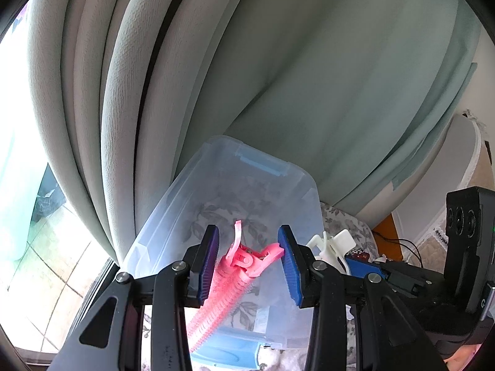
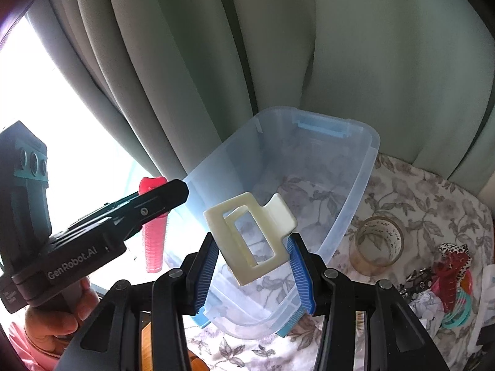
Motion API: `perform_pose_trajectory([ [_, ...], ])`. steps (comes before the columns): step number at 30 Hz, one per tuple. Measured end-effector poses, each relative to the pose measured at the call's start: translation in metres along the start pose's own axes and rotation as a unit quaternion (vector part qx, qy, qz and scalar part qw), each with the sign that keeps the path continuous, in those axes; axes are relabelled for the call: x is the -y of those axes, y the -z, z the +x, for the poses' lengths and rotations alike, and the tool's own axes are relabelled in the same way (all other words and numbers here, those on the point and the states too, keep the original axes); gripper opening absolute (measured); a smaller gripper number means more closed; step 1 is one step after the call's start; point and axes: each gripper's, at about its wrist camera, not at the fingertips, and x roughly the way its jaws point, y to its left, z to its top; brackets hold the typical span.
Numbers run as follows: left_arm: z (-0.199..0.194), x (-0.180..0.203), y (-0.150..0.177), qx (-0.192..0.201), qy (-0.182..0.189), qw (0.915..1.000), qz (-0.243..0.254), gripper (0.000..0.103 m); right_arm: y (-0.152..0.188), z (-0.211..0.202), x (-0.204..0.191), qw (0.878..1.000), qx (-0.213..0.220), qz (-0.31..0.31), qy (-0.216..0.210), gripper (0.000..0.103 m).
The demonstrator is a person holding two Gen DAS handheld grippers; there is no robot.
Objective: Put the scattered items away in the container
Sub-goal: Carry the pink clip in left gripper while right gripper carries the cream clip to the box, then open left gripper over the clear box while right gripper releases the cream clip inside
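Note:
A translucent blue bin stands on a floral cloth in front of the curtains. My left gripper is shut on a pink hair roller clip, which hangs over the bin's near end. In the right wrist view the same roller hangs from the left gripper, beside the left wall of the bin. My right gripper is shut on a cream claw clip, held above the bin's near end. The cream clip also shows at right in the left wrist view. Through the bin's bottom only the cloth's pattern shows.
Right of the bin on the cloth stand a clear tape roll, a red and leopard-print claw clip, teal rings and crumpled paper. Grey-green curtains hang close behind the bin. A hand grips the left tool.

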Motion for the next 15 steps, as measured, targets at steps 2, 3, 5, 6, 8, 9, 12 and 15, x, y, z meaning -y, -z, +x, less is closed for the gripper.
perform_pose_trajectory([
  [2, 0.0001, -0.0002, -0.0006, 0.0, 0.0, 1.0, -0.001, 0.041, 0.0002, -0.0011, -0.0026, 1.0, -0.002, 0.0, 0.0, 0.05],
  [3, -0.0008, 0.0001, -0.001, 0.0, 0.001, 1.0, -0.001, 0.041, -0.0001, -0.0016, -0.0034, 1.0, -0.003, 0.0, 0.0, 0.05],
  [5, 0.0002, 0.0011, -0.0019, 0.0, 0.001, 1.0, -0.001, 0.041, -0.0017, -0.0028, -0.0041, 1.0, -0.002, -0.001, 0.0, 0.05],
  [6, 0.0, 0.0014, -0.0022, 0.001, 0.0, 1.0, 0.0, 0.041, -0.0021, -0.0035, -0.0045, 1.0, -0.002, -0.001, 0.001, 0.05],
  [8, -0.0007, 0.002, -0.0029, 0.002, -0.003, 1.0, 0.001, 0.041, -0.0026, -0.0025, -0.0039, 1.0, -0.003, 0.0, 0.001, 0.05],
  [9, -0.0008, 0.0022, -0.0033, 0.003, -0.005, 1.0, 0.002, 0.041, -0.0024, -0.0026, -0.0038, 1.0, -0.004, 0.0, 0.002, 0.05],
  [12, -0.0015, 0.0037, -0.0037, 0.002, -0.013, 0.9999, 0.005, 0.049, -0.001, -0.0039, -0.0033, 1.0, -0.005, 0.002, 0.006, 0.052],
  [15, -0.0026, 0.0043, -0.0029, 0.001, -0.017, 0.9998, 0.007, 0.054, -0.0008, -0.004, -0.0042, 1.0, -0.004, 0.001, 0.009, 0.059],
])
